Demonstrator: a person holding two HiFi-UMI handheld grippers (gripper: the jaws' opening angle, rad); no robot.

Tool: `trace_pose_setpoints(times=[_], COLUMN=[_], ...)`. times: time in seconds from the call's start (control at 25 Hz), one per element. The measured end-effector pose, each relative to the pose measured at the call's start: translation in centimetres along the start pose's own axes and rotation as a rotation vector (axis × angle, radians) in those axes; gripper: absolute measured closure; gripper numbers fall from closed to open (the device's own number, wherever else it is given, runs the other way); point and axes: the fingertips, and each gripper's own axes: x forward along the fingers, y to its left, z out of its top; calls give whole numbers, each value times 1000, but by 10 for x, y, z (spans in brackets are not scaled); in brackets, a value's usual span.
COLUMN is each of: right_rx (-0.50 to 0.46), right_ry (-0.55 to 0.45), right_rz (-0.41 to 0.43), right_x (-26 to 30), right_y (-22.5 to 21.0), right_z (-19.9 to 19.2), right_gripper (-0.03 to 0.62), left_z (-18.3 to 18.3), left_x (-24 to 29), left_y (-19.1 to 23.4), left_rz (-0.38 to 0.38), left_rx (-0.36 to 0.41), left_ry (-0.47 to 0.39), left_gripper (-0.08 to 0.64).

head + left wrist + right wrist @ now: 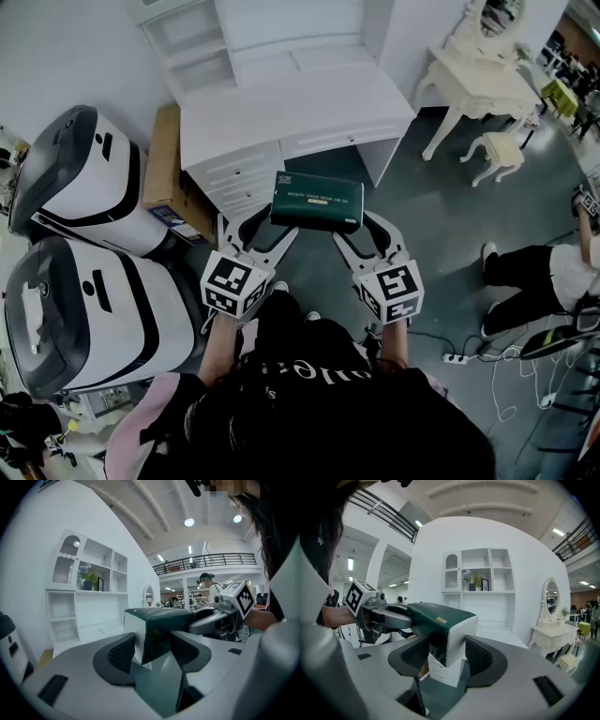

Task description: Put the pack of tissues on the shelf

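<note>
A dark green pack of tissues [317,201] with white ends hangs level in the air between my two grippers, in front of the white desk [281,112]. My left gripper [277,230] is shut on its left end [157,632], and my right gripper [356,232] is shut on its right end [447,639]. The white shelf unit [480,581] with open compartments rises behind the desk; a plant and a small frame stand on one shelf [91,581]. The shelf unit [202,47] lies ahead in the head view.
Two large white and black machines [84,244] stand at my left, with a brown cardboard box [167,159] beside the desk. A cream dressing table [473,80] and stool [497,155] are at the right. A person's legs [534,267] and floor cables [497,361] lie at the right.
</note>
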Motion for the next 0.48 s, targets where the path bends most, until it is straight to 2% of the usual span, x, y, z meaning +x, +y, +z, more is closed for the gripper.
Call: trace_pose_setpoints(times=[0.24,0.48], right_rx=[16,25], right_ry=[-2,7], right_rz=[-7,-21], right_x=[9,37], right_y=[-16,-38], right_z=[-3,-2], right_gripper=[333,333], left_z=[0,-2], left_x=[18,47], left_y=[5,29], left_rz=[-8,-25], left_rx=[9,-4], left_ry=[9,7], left_gripper=[311,311])
